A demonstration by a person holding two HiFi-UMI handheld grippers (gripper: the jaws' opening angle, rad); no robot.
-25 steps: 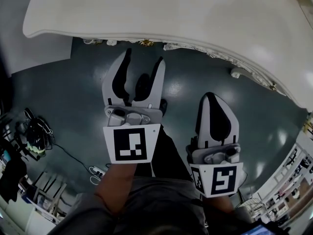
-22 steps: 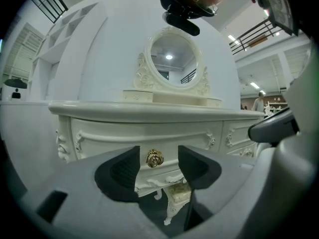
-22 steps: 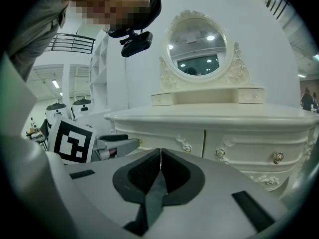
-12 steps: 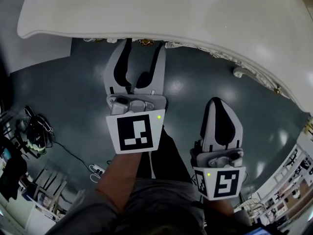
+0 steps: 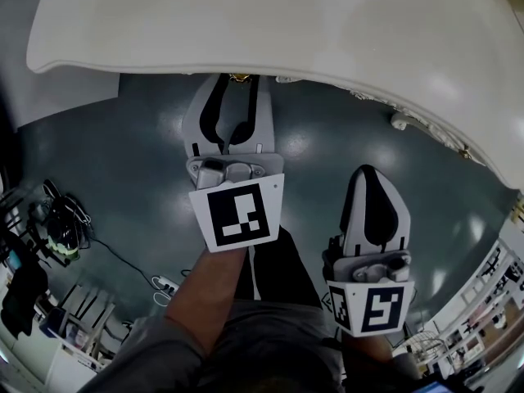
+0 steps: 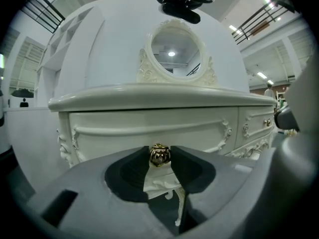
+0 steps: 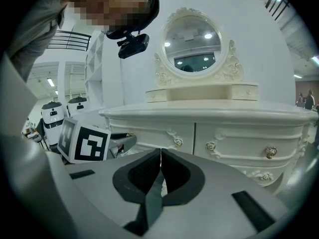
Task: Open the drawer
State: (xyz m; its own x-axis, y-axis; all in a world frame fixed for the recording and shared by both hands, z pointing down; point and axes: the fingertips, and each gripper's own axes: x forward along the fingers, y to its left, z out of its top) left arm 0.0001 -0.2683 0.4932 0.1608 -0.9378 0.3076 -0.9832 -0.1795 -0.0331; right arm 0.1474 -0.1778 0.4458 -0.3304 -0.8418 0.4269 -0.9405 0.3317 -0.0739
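Facing a white carved dressing table (image 6: 149, 101) across mid-frame, with a wide drawer (image 6: 124, 131) closed just under its top. Having just been closing the left gripper (image 5: 238, 97), now pinching the small gold knob (image 6: 160, 155) at lower centre between both pads. Keeping the right gripper (image 7: 160, 153) pressed together on nothing, lower right in the head view. Judging the drawer rigid, probably weighty, and the knob hard and slick: gripping behind its bulge, pulling straight.

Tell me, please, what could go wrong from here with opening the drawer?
The jaws of the left gripper have just been closing on the small gold knob, which sits only between their tips, so it may slip out on the pull. A skewed pull could also jam the drawer.
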